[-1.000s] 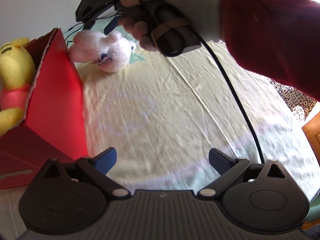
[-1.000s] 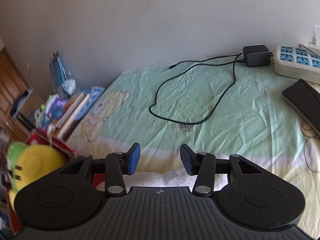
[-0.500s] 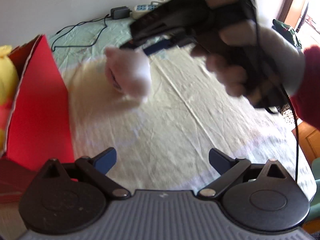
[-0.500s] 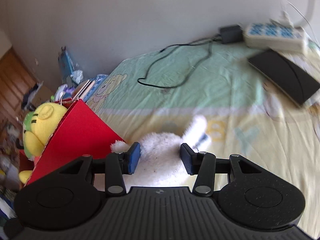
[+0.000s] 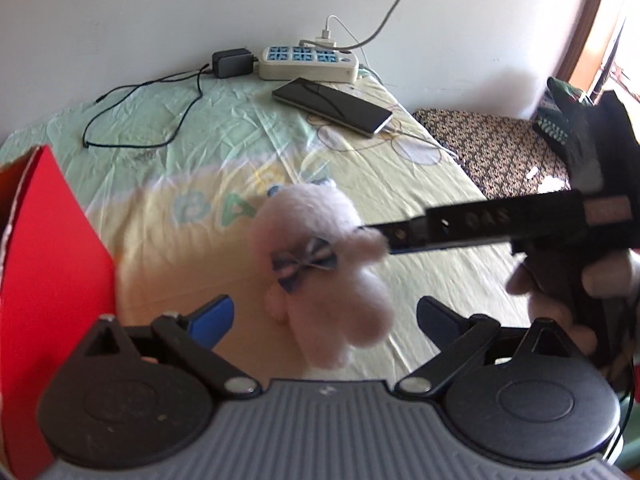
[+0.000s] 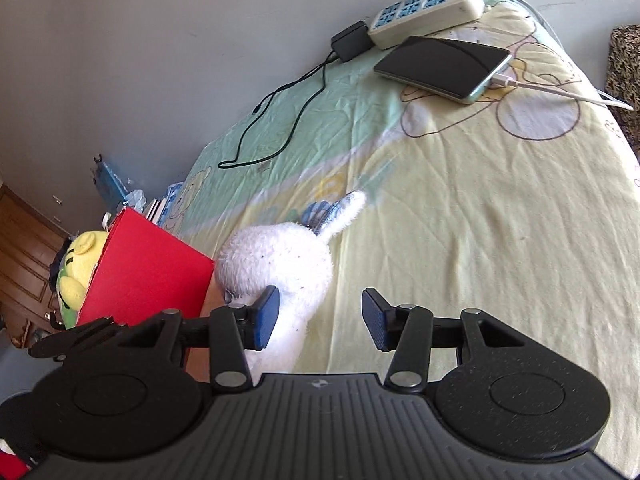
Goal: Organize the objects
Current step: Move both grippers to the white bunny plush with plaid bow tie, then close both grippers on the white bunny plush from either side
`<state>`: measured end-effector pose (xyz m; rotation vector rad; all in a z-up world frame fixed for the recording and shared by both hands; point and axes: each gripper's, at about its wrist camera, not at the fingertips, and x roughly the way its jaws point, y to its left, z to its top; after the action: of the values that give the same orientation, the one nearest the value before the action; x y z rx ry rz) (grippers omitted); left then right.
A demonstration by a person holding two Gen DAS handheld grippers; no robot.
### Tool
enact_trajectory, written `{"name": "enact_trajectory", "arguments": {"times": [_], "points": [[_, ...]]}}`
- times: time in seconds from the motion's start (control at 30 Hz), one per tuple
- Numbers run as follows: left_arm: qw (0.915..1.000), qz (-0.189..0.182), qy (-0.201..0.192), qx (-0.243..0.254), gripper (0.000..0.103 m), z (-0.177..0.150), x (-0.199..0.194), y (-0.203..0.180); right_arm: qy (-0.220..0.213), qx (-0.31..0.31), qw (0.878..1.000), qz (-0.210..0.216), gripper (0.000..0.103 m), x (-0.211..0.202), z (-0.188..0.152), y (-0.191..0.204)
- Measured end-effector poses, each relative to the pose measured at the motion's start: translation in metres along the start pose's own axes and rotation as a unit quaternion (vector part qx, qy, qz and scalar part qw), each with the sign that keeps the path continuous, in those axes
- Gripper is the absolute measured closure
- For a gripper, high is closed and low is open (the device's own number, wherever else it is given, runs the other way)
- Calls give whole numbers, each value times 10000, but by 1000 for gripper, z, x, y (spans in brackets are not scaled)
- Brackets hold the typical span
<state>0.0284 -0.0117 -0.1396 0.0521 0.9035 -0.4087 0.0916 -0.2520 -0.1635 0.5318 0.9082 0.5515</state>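
A white plush toy (image 5: 320, 264) with a blue bow shows blurred in front of my left gripper (image 5: 326, 316), which is open with nothing pressed between its fingers. My right gripper (image 5: 384, 236) reaches in from the right, held by a gloved hand (image 5: 560, 280), and its tips touch the toy's side. In the right wrist view the plush toy (image 6: 280, 256) lies against the left finger of the right gripper (image 6: 320, 316); the other pad is free, with sheet showing in the gap. I cannot tell whether the toy rests on the bed. The red box (image 5: 48, 280) stands left of it.
A yellow plush (image 6: 86, 248) sits in the red box (image 6: 148, 272). At the far wall lie a phone (image 5: 332, 106), a power strip (image 5: 308, 60) and a black charger (image 5: 232, 62) with its cable. A patterned cushion (image 5: 500, 148) borders the bed on the right.
The right gripper swung from above the red box across to the right and lower. The white plush came with it, away from the box and closer to my left gripper.
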Motion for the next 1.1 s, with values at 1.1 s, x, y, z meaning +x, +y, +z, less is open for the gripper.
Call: {"name": "enact_trajectory", "arguments": {"times": [1.1], "points": [[9952,-287,884,-313,33,34,74,-1,-167,1506,9818,1148,44,1,-6,-29]]}}
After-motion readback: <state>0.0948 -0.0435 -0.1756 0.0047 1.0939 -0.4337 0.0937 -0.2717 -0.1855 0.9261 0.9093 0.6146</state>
